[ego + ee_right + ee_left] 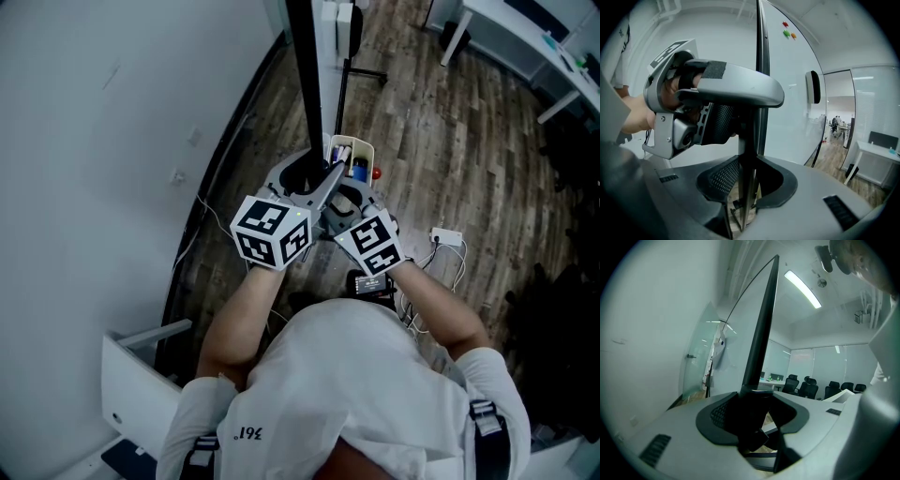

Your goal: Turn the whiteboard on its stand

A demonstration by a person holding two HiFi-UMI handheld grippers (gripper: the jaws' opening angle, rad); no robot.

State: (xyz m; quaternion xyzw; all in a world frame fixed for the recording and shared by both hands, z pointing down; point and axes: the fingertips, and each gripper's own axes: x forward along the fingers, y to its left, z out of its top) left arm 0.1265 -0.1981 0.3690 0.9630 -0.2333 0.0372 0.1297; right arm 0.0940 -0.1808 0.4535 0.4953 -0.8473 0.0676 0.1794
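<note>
In the head view the whiteboard (305,84) shows edge-on as a dark vertical frame running down to both grippers. My left gripper (305,178) is clamped on that frame from the left. My right gripper (339,192) grips it just beside, from the right. The left gripper view has the dark frame (764,319) filling the gap between the left gripper (752,413) pads. In the right gripper view the board edge (761,56) stands between the right gripper (746,178) pads, and the left gripper (712,89) sits higher up on the same edge.
A marker tray (352,155) hangs just past the grippers. A white wall (94,141) stands close on the left. A power strip (446,236) with cables lies on the wood floor to the right. The board face carries an eraser (813,86) and magnets (788,33).
</note>
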